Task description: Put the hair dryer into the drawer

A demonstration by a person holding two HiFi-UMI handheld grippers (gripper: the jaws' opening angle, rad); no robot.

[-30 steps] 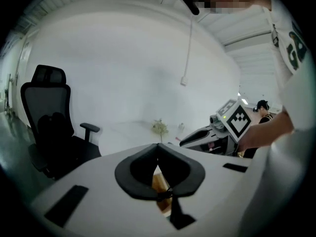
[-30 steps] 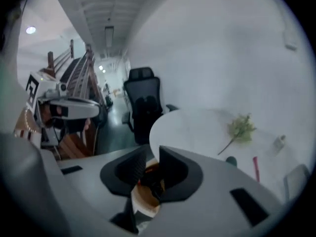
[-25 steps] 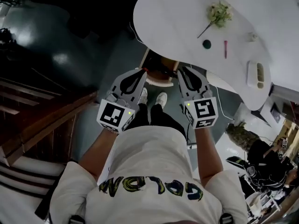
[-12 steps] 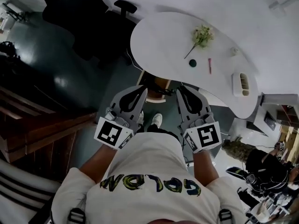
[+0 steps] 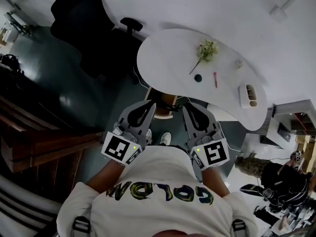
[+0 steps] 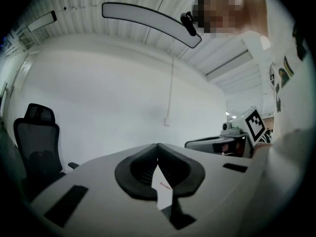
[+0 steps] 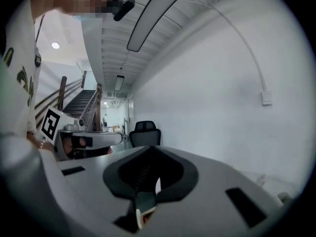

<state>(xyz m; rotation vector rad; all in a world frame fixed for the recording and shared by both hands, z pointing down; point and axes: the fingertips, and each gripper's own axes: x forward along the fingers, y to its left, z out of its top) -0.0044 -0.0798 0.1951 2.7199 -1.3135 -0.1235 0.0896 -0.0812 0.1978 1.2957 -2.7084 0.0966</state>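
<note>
Dim floor, bright white walls (fisheye-warped edges, dark vignette corners).

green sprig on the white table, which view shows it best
The head view: the green sprig lies in plain sight on the white table, seen whole from above. Neither gripper view shows it; both look past their own jaws at wall and ceiling.

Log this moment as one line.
left tool: shut, empty | right tool: just closed, empty | both: held at chest, pointing toward white rounded table | hair dryer: not in view
</note>
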